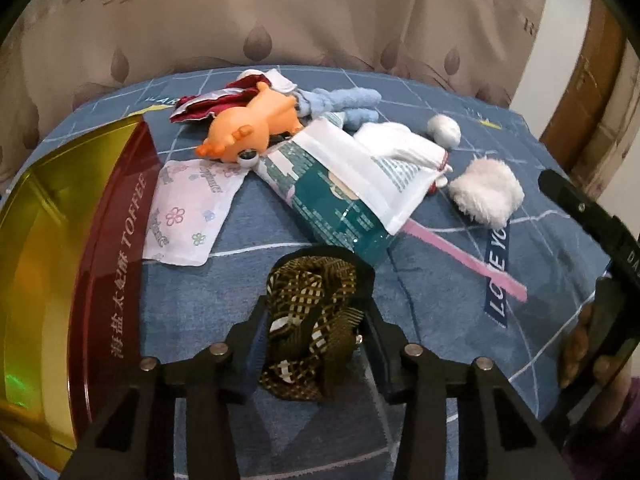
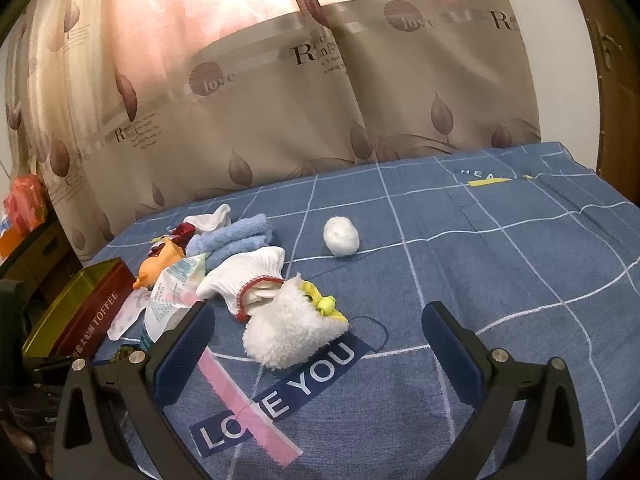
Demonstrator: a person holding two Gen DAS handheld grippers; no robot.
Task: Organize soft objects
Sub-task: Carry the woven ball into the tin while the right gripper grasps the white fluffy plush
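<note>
A: From the left wrist, the left gripper point(image 1: 312, 320) is clenched on a crumpled brown patterned cloth point(image 1: 312, 312), pads pressing both sides, near the open toffee tin point(image 1: 120, 240) at the left, probably its destination

B: And the rest?

A: A heap farther off: orange toy point(image 1: 252, 128), teal-and-white packet point(image 1: 344, 192), fluffy white piece point(image 1: 486, 196), all on a blue checked bedsheet point(image 1: 224, 300)

B: The right wrist view?

A: The right gripper point(image 2: 318, 340) is released, jaws wide and empty, hovering near the fluffy piece, likely waiting. A white ball point(image 2: 341, 236) sits apart; patterned curtains point(image 2: 280, 120) hang beyond the bed
</note>
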